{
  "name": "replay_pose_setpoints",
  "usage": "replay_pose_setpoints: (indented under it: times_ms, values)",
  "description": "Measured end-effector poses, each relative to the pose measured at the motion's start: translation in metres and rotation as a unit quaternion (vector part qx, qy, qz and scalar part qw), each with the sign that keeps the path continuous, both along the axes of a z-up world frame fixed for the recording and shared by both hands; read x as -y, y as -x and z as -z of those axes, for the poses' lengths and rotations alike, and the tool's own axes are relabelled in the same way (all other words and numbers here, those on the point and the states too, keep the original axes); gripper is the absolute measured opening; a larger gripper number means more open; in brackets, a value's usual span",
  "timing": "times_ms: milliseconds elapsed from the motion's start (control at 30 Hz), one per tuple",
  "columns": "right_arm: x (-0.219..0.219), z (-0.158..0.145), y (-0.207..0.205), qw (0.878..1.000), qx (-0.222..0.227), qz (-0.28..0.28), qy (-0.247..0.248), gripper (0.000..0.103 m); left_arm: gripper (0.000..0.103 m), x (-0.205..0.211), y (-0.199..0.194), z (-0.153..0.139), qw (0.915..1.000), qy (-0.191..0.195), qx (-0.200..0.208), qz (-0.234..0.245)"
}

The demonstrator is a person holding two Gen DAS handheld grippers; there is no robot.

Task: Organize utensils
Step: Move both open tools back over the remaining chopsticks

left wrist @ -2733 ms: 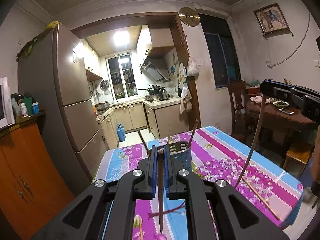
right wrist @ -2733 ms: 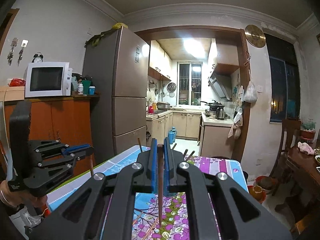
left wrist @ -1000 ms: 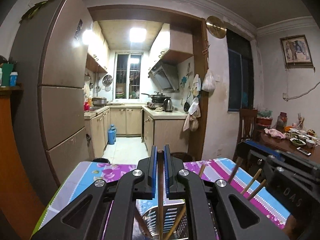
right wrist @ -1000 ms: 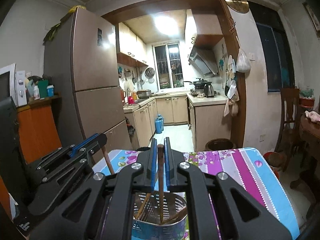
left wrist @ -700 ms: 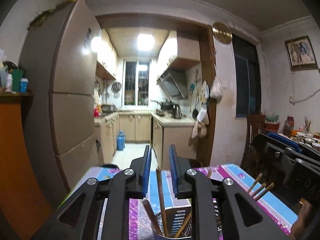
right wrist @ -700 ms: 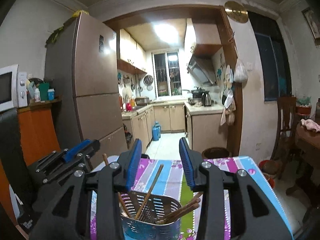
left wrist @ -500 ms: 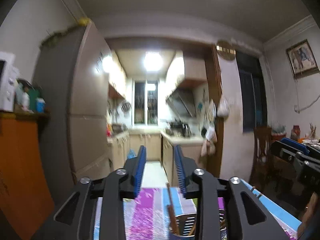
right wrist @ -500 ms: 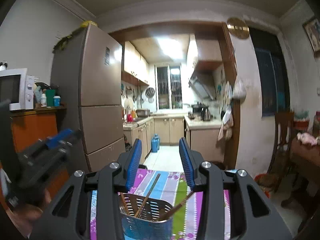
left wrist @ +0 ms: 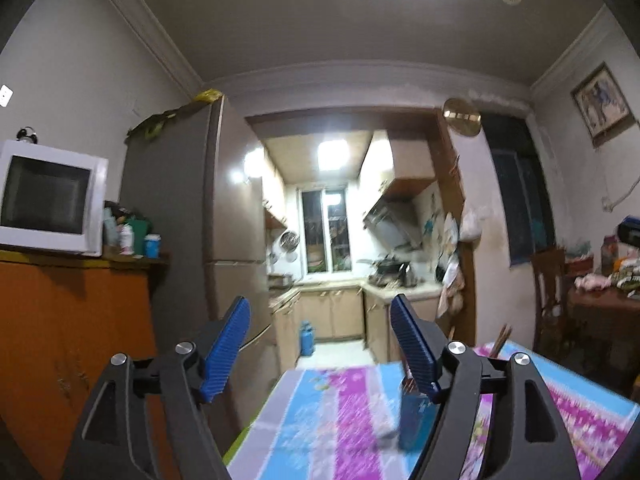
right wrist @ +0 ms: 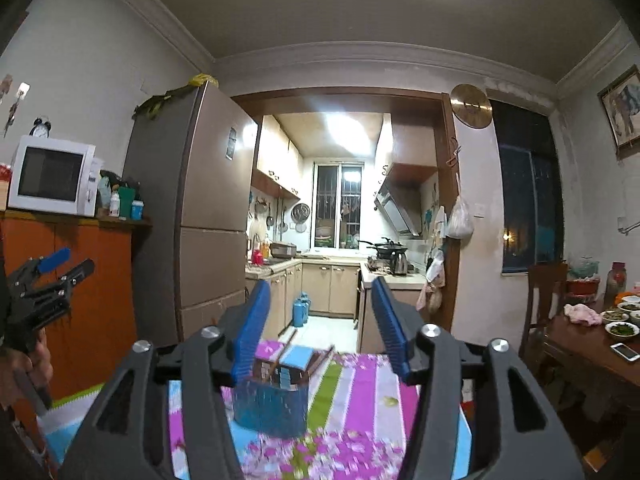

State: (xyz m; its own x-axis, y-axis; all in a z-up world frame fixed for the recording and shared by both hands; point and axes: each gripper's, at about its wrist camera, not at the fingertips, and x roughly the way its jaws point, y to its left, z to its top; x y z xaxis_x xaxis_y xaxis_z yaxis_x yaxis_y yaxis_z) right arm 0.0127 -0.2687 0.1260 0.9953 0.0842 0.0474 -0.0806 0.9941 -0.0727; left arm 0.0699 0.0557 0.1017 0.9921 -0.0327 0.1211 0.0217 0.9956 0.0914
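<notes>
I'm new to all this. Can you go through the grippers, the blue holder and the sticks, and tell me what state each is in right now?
left gripper: open, empty.
right gripper: open, empty.
utensil holder: upright on the table, blurred.
chopsticks: standing in the holder, leaning at angles.
tablecloth: spread flat over the table.

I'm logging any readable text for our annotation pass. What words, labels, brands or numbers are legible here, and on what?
None can be read.
Sticker on the fridge door: too small and blurred.
Bottles beside the microwave: labels too small.
Framed picture on the wall: no legible writing.
Round gold wall plaque: its dark marks cannot be made out.
</notes>
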Motion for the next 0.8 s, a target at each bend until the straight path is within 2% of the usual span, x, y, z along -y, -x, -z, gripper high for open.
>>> replay_pose_setpoints:
  times_ms: [133, 333, 433, 567, 600, 733, 800]
  values:
    - [-0.003, 0.02, 0.038, 0.999, -0.014, 0.021, 0.047, 0.067, 0.077, -0.029, 0.031, 0.025, 0.9994, 0.0, -0.03, -0.02]
    - [0.001, 0.061, 0.08, 0.992, -0.053, 0.07, 0.092, 0.071, 0.077, -0.065, 0.066, 0.078, 0.9935, -0.021, -0.099, -0.051]
    - [0.0, 0.088, 0.091, 0.988, -0.096, 0.086, 0.09, 0.071, 0.077, -0.072, 0.078, 0.108, 0.9885, -0.023, -0.141, -0.051]
    - [-0.01, 0.127, 0.098, 0.985, -0.149, 0.067, 0.063, 0.071, 0.077, -0.065, 0.094, 0.148, 0.9805, -0.02, -0.194, -0.026]
    - [-0.016, 0.142, 0.1, 0.983, -0.163, 0.058, 0.055, 0.07, 0.077, -0.063, 0.097, 0.157, 0.9787, -0.016, -0.204, -0.018]
    - [-0.042, 0.186, 0.106, 0.978, -0.195, 0.045, 0.059, 0.054, 0.076, -0.047, 0.116, 0.196, 0.9728, -0.027, -0.23, -0.01]
    - [-0.055, 0.204, 0.109, 0.977, -0.205, 0.027, 0.057, 0.05, 0.076, -0.041, 0.121, 0.209, 0.9708, -0.033, -0.237, -0.008]
